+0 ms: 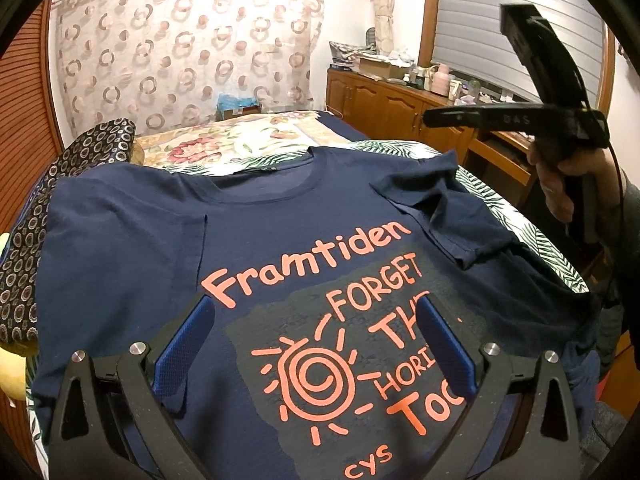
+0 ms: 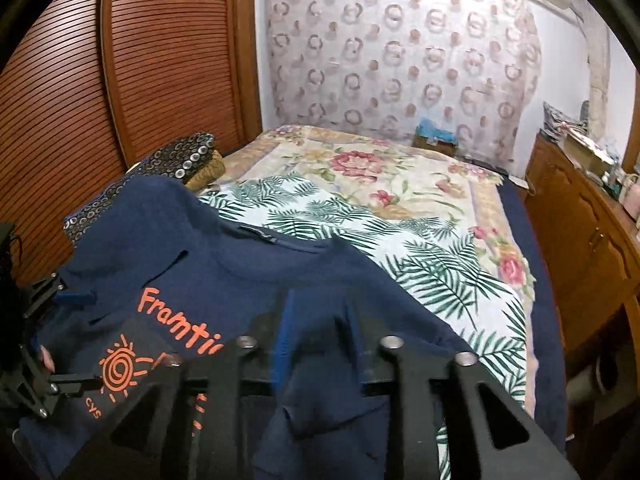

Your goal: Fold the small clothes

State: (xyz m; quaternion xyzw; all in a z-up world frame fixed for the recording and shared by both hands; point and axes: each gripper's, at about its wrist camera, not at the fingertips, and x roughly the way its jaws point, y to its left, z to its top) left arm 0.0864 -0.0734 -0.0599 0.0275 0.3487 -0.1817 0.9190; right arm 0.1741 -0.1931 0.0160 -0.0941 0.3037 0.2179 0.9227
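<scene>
A navy T-shirt point(image 1: 280, 240) with orange "Framtiden" print lies face up on the bed, collar away from me. Its right sleeve point(image 1: 452, 216) is folded in over the chest. My left gripper point(image 1: 316, 344) is open and empty, its blue pads just above the printed sun. My right gripper point(image 1: 520, 80) hovers high at the right in the left wrist view, held in a hand. In the right wrist view the right gripper point(image 2: 320, 320) is over the folded sleeve point(image 2: 340, 360); its blue pads stand apart with nothing between them. The left gripper point(image 2: 64, 340) shows at the left edge.
The bed has a palm-leaf sheet point(image 2: 360, 232) and a floral blanket point(image 2: 380, 168). A dark patterned cloth pile point(image 1: 24, 240) lies left of the shirt. A slatted wooden wardrobe point(image 2: 120, 80) stands left, a wooden cabinet point(image 1: 392, 100) with clutter right.
</scene>
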